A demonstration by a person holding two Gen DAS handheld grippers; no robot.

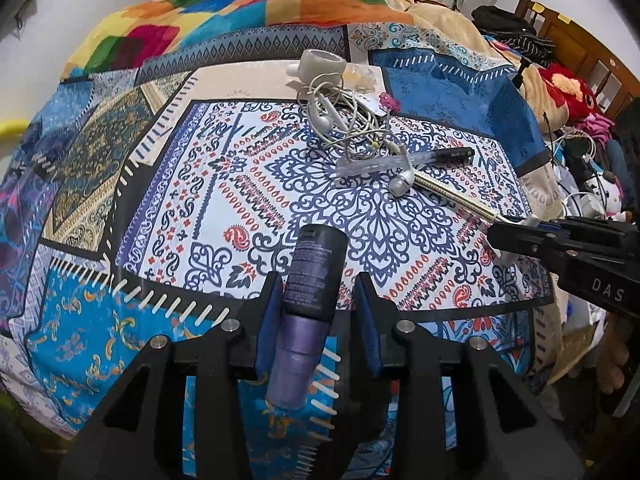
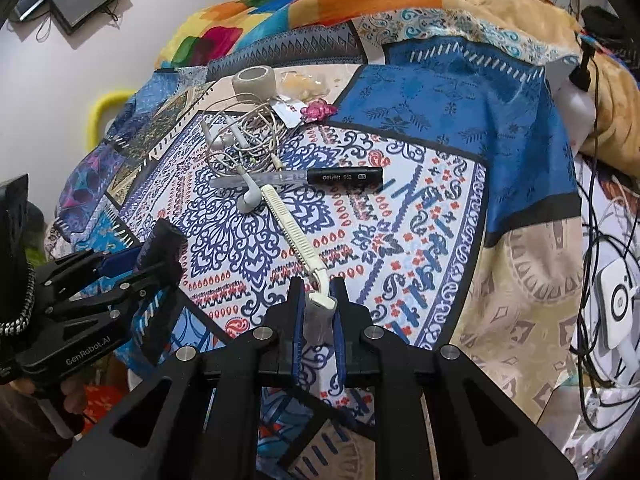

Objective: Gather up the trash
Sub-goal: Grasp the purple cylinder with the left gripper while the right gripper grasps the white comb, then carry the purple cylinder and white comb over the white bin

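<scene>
My right claw (image 2: 318, 312) was pressed together on the handle end of a long cream plastic comb (image 2: 294, 236). The comb's long axis ran straight ahead from the jaws and a little to the left. Its far end lay beside a white earbud (image 2: 250, 198) and touched, or nearly touched, a clear pen with a black cap (image 2: 304, 178) lying crosswise just beyond.

My left claw (image 1: 316, 312) had a dark purple cylindrical bottle (image 1: 308, 300) between its jaws, its long axis pointing forward. The left blue pad (image 1: 269, 320) touched it, the right one stood a little apart, so I judged the grip loose. The remaining trash, a tangle of white earphone cable (image 1: 344, 120) and a grey tape roll (image 1: 322, 65), lay far ahead, nearer to my right claw.

Only the right view showed the pinch on the comb; only the left view showed the gap at the bottle.
</scene>
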